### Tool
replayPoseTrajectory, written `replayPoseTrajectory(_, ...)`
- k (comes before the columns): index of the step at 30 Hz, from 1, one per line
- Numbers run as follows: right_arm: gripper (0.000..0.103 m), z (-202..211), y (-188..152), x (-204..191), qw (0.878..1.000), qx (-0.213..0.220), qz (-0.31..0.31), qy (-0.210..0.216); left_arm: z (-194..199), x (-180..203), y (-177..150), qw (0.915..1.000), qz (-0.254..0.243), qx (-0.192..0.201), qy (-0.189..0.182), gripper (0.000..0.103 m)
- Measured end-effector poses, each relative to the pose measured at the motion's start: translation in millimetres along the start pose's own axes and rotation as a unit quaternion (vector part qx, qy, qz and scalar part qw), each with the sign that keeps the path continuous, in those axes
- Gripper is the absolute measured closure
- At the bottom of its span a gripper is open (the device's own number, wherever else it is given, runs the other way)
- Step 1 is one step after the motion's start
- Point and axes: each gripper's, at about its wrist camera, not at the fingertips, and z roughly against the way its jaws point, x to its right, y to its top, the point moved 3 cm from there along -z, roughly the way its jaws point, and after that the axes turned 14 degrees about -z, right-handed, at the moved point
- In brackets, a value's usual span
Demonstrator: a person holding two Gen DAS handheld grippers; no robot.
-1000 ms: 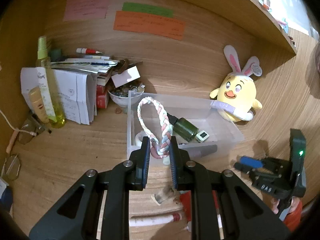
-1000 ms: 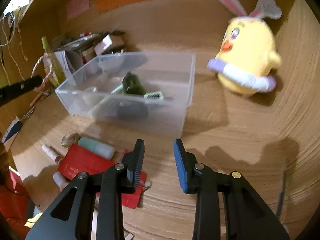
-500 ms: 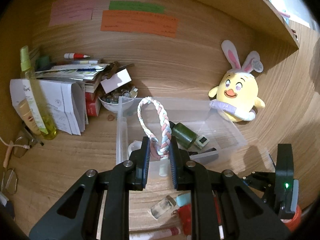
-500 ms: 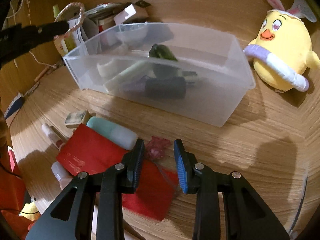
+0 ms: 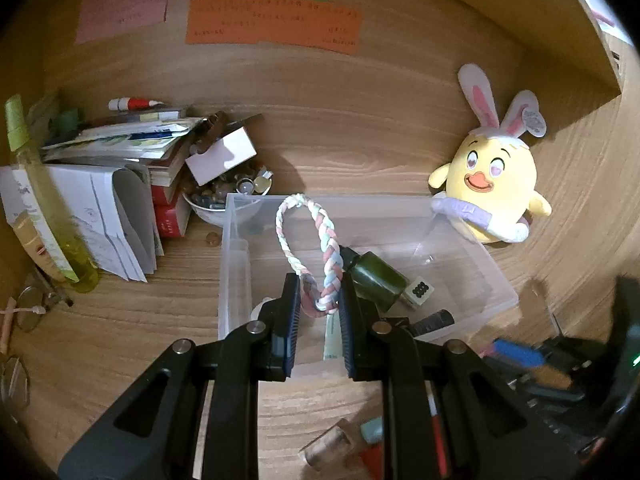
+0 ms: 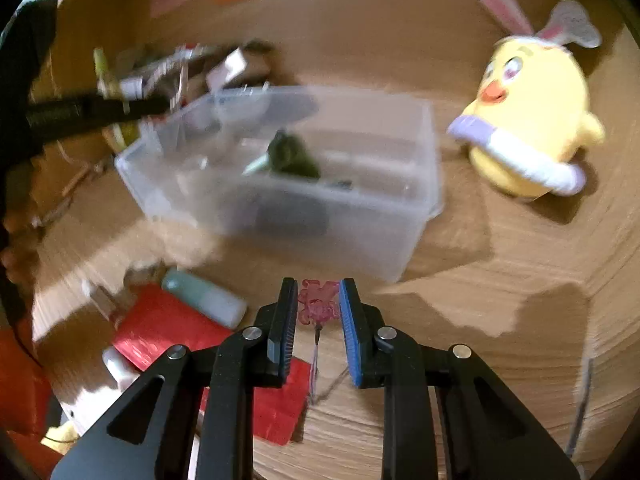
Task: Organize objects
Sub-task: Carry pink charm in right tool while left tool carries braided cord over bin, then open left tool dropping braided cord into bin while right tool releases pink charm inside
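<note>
Now lifted and carrying the pink charm (image 6: 318, 303) off the desk, where half a second ago hovering low over it on the red packet; right gripper (image 6: 319, 312) pinching that small translucent pink charm between blue ribbed pads, thin dark cord trailing below, view motion-blurred. Left gripper (image 5: 319, 312) pushed slightly forward over the clear bin (image 5: 464, 248) since then, same grip; pinching the braided loop (image 5: 308, 240), a soft pastel plait of white, pink and pale blue strands, standing upright as an oval above the fingers, held over the near-left part of the bin. Bin rectangular, frosted clear plastic, holding a dark green glass bottle (image 5: 378, 280), a pale cube with dark dots (image 5: 420, 291), a dark cylinder (image 5: 434, 320) and a pale green tube (image 5: 332, 338). Glossy red packet (image 6: 168, 328) flat on wood-grain desk (image 6: 500, 320) near the bin's front wall, smooth mint tube (image 6: 204, 298) lying on its far edge. Plush yellow chick (image 5: 494, 182) with bunny ears and lilac scarf just right of the bin, against the wooden back wall. White bowl of small stones (image 5: 218, 208), paper stack (image 5: 112, 220), tall yellow-green spray bottle (image 5: 44, 200) left of the bin. Pink, green, orange paper notes (image 5: 276, 26) on the wall.
</note>
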Motion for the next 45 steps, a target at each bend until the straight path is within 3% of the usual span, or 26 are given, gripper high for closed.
replayPoseTrajectory(8, 0.084, 44.0, 37.2, 13.0, 0.997, 0.073, -0.02, 0.007, -19.6, 0.9, -1.1, 0.9998, -0.006, -0.019, -0.004, 0.085)
replayPoseTrajectory(14, 0.083, 56.9, 60.5, 9.0, 0.994, 0.104, -0.015, 0.01, -33.5, 2.3, -0.6, 0.9993, -0.013, -0.036, -0.007, 0.085)
replayPoseTrajectory(25, 0.083, 62.1, 99.5, -11.6, 0.989, 0.146, 0.006, 0.02, -54.7, 5.5, -6.5, 0.9972, -0.019, -0.069, -0.022, 0.085)
replayPoseTrajectory(30, 0.083, 52.0, 107.1, -14.4, 0.989, 0.145, 0.01, 0.016, -58.0, 7.3, -8.6, 0.9965, -0.029, -0.072, -0.032, 0.085)
replayPoseTrajectory(37, 0.083, 29.9, 107.0, -10.7, 0.992, 0.122, 0.004, 0.008, -52.2, 8.1, -7.7, 0.997, -0.034, -0.06, -0.034, 0.07)
replayPoseTrajectory(41, 0.083, 14.4, 102.0, -7.8, 0.995, 0.102, 0.008, -0.003, -43.8, 6.5, -6.5, 0.9979, -0.036, -0.046, -0.026, 0.053)
replayPoseTrajectory(45, 0.083, -2.9, 92.9, -5.1, 0.997, 0.078, 0.016, -0.017, -34.6, 4.3, -6.0, 0.9985, -0.036, -0.035, -0.022, 0.045)
